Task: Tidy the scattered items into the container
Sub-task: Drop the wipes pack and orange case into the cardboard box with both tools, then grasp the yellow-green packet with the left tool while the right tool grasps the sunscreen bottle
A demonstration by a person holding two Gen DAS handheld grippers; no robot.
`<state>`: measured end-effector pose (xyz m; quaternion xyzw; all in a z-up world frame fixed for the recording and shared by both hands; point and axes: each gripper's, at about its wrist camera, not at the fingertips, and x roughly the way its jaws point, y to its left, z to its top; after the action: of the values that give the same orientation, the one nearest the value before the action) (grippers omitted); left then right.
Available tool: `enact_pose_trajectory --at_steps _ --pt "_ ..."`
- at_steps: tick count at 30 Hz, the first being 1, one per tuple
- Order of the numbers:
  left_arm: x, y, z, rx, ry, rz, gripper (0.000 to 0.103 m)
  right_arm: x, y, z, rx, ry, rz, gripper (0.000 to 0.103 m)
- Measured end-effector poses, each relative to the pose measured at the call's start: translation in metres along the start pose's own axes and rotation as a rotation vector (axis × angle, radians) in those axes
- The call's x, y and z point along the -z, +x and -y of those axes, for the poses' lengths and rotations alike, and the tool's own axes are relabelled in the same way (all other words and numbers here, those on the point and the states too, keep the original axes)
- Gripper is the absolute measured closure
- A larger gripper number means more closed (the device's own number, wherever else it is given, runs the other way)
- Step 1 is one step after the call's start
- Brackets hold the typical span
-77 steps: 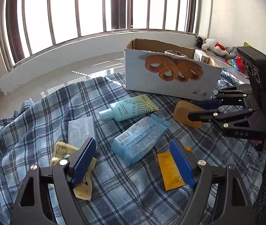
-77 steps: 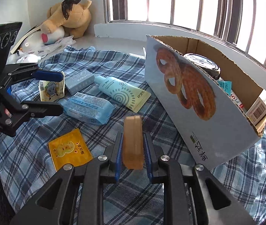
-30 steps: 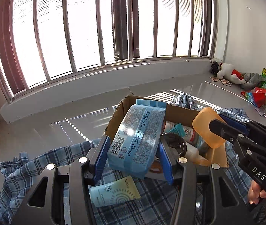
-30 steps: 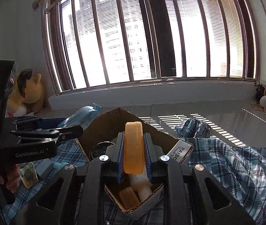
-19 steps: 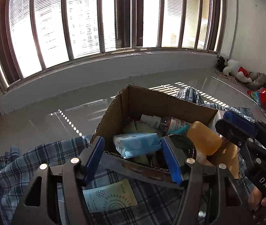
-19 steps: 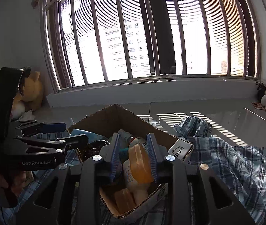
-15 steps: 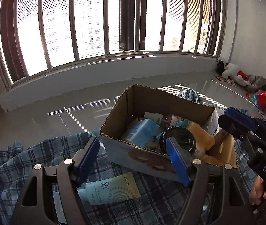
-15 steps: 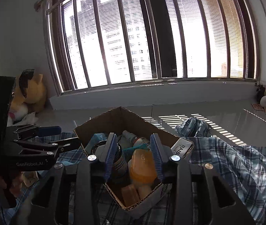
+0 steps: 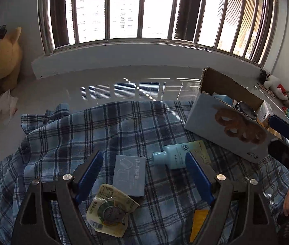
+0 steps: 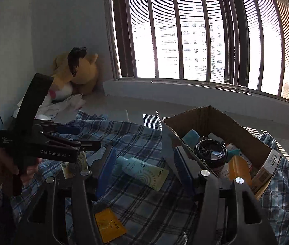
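Both claws are empty and spread, their jaws having just been opening with nothing between them. The left claw [image 9: 144,175] hangs over the blue-and-white plaid cloth [image 9: 107,130], and framed between its blue pads lies the flat grey-blue rectangular pack [image 9: 129,176]. This pack sits dead ahead at twelve o'clock, long axis running nearly along the claw's pointing line, so the jaws already straddle its narrow width.

Just under it at six o'clock lies the crinkled yellow-green snack sachet [image 9: 110,211], its upper edge touching or just beside the pack. The pale blue sunscreen tube with a yellow-green end [image 9: 180,155] lies at about one o'clock, long axis crosswise, cap toward the pack.

The right claw [image 10: 144,167] looks over that same tube, with the small orange sachet [image 10: 109,224] below at seven o'clock. The open cardboard box printed with pretzels [image 9: 222,126], already holding several items, stands at two o'clock from the left claw. The left hand seems nearer the pack.
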<state>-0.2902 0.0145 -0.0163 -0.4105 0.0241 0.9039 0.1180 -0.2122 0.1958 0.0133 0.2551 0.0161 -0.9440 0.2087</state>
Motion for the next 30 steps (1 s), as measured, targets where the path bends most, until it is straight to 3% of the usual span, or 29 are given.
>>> enact_pose_trajectory --at_steps 5,13,16,19,21,25,30 --pt "0.024 0.002 -0.027 -0.057 0.032 -0.037 0.018 0.01 0.025 -0.021 -0.053 -0.04 -0.08 0.046" --pt "0.06 0.012 -0.026 -0.081 0.151 -0.086 0.018 0.036 0.054 -0.057 -0.103 -0.163 -0.233 0.038" --pt "0.068 0.018 -0.026 -0.051 0.153 -0.111 0.018 0.054 0.049 -0.063 -0.14 -0.202 -0.302 0.036" --pt "0.074 0.022 -0.029 0.03 0.127 -0.151 0.019 0.074 0.034 -0.066 -0.157 -0.267 -0.344 0.032" --pt "0.077 0.023 -0.032 0.063 0.108 -0.167 0.035 0.085 0.026 -0.068 -0.134 -0.304 -0.34 0.031" --pt "0.082 0.02 -0.035 0.022 0.104 -0.154 0.062 0.091 0.03 -0.067 -0.134 -0.304 -0.371 0.031" --pt "0.086 0.01 -0.041 0.042 0.093 -0.16 0.077 0.091 0.035 -0.065 -0.121 -0.293 -0.384 0.031"
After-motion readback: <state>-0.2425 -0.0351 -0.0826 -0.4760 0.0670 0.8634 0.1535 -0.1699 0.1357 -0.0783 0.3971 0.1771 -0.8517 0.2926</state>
